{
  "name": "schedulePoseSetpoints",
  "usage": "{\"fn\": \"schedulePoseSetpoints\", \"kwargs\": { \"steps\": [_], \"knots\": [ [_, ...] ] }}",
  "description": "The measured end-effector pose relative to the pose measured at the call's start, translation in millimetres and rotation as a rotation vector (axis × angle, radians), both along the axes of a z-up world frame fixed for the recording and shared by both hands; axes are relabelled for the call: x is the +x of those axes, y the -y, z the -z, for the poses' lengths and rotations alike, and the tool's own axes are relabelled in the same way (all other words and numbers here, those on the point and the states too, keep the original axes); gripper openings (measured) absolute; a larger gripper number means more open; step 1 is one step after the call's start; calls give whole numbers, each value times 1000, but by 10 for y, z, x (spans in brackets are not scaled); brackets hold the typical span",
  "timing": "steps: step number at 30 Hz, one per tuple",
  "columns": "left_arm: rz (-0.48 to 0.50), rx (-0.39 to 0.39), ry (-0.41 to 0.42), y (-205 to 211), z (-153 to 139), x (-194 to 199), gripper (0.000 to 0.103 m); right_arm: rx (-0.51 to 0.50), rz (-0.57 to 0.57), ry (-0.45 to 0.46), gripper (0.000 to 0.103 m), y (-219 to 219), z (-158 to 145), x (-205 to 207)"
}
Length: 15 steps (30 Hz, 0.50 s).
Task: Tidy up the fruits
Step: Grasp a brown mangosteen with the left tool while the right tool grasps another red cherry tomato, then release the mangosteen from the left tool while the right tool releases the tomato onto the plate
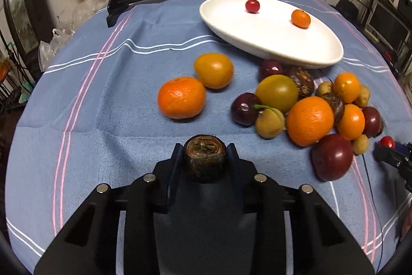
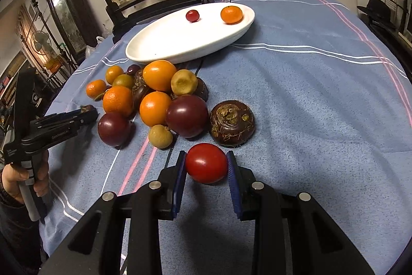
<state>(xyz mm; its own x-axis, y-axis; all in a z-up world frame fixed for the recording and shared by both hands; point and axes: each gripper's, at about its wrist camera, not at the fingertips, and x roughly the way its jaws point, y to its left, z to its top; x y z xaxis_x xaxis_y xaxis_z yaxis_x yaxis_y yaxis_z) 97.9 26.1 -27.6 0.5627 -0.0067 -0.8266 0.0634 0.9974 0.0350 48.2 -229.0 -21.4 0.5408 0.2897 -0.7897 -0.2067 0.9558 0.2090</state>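
A round surface (image 1: pixel 103 107) is covered by a blue napped cloth with pink and white stripes, creased along its fold lines. A glossy white oval dish (image 2: pixel 164 48) is set toward the far side; a small smooth red cherry tomato (image 2: pixel 192 16) and a small dimpled mandarin (image 2: pixel 231 14) lie in it, well apart.

The left tool (image 1: pixel 205 151) is clenched on a water chestnut (image 1: pixel 205 159), a squat, dark brown, rough-skinned bulb with a ringed top; its sides are pressed by both blue pads. The chestnut is held at the fingertips, in front of two loose citrus fruits: a pebbled orange mandarin (image 1: pixel 181 97) and a smoother yellow-orange one (image 1: pixel 213 70), which touch each other.

The right tool (image 2: pixel 206 163) is clenched on a red tomato (image 2: pixel 206 163), smooth, shiny and egg-shaped; it is gripped between the ribbed blue pads, just above the cloth. Just beyond it a second, larger water chestnut (image 2: pixel 232 123) rests on the cloth, flattened and bearing dried root scars.

The heap of fruit (image 2: pixel 154 99) lies between the dish and the tools: glossy dark purple plums, orange citrus with pitted rind, and small tan, matte longans. A hand (image 2: pixel 15 177) is seen wrapped around the left tool's handle.
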Motion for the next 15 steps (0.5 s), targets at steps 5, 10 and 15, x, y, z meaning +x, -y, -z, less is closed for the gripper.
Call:
{"fn": "schedulePoseSetpoints", "kwargs": {
  "steps": [5,10,15],
  "knots": [
    [59,-28,55,111,-249,-142,34,-9,-33,41,31,-92,-141,-75],
    [114,-75,112,223,-574,-149,34,-6,-50,130,31,-163,-520,-52],
    [131,-112,169,414,-858,90,34,-7,-24,223,31,-245,-871,176]
  ]
}}
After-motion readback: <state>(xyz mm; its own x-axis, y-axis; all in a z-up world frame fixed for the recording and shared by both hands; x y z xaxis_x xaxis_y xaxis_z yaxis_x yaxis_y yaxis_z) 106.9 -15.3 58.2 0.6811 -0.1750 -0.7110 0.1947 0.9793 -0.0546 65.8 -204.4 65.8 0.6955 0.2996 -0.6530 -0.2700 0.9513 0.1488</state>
